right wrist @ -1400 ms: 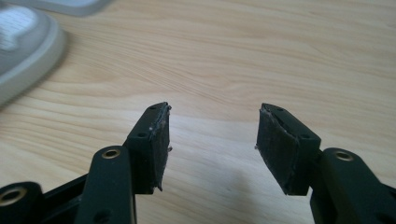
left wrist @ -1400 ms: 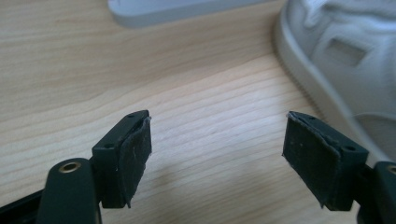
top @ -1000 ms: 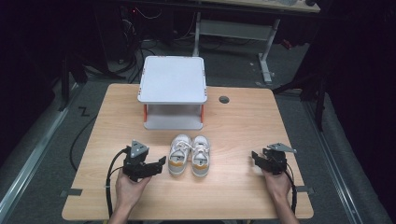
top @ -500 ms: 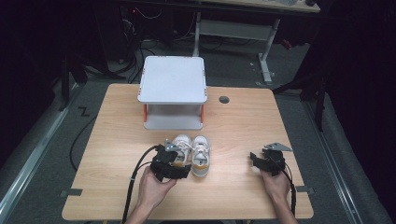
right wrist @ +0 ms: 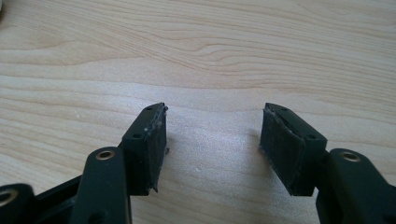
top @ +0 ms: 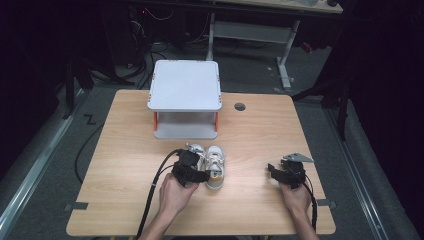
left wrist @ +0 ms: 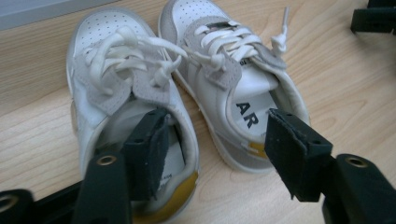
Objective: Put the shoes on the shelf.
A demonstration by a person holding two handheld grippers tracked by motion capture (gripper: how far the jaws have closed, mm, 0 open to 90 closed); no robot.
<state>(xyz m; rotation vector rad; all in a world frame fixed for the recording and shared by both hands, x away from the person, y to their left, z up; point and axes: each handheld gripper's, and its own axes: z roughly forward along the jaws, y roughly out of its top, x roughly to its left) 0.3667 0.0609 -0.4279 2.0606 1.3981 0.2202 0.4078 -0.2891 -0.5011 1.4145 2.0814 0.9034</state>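
Item: pair of small white shoes (top: pixel 209 164), sitting side by side on the worktop (top: pixel 125 150), just in front of the white two-level stand (top: pixel 185 92).

Left tongs (top: pixel 197 170): straddling the heels, one pad inside the left-hand shoe (left wrist: pixel 126 116), the other over the collar of the right-hand shoe (left wrist: pixel 238 88); jaws have just been closing, with both inner walls between them, not yet pressing.

Right tongs (top: pixel 277 172): idling apart over bare wood, well away from the pair.

Progress: early, judging by position. Grasp is forming; lifting and placing, probably onto the stand, is remaining.
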